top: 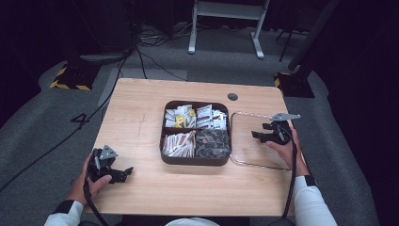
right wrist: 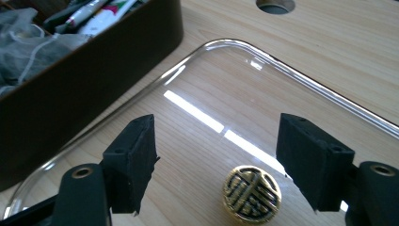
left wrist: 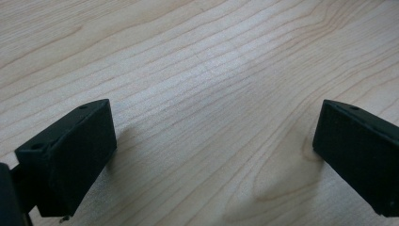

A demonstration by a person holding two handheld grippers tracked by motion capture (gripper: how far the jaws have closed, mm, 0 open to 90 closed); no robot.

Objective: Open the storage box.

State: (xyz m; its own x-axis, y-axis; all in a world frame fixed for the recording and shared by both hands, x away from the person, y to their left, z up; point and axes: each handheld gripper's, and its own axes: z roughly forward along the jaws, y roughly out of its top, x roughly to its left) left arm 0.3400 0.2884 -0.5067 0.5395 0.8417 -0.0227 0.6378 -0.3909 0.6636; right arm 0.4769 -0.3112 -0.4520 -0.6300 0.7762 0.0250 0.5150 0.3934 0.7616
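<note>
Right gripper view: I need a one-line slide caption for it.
Open right gripper above the clear lid and its gold knob, beside the brown box.

White sleeves (top: 308,207), dark cuffs; black claws, grey three-cornered plates, trailing black cables.

In the high view, the print on the packets (top: 195,116) in the upper compartments of the brown box (top: 195,160) is too small to read, and the dark contents (top: 212,143) of its lower right compartment cannot be made out. The clear lid (top: 256,140) shows there as little more than a bright outline. In the right gripper view, the box (right wrist: 94,89) is cut off by the left and upper edges, the table hole (right wrist: 275,4) by the top edge, and the gold knob (right wrist: 251,193) is partly hidden by the jaw at lower right. In the left gripper view, both jaws run off the bottom corners.
</note>
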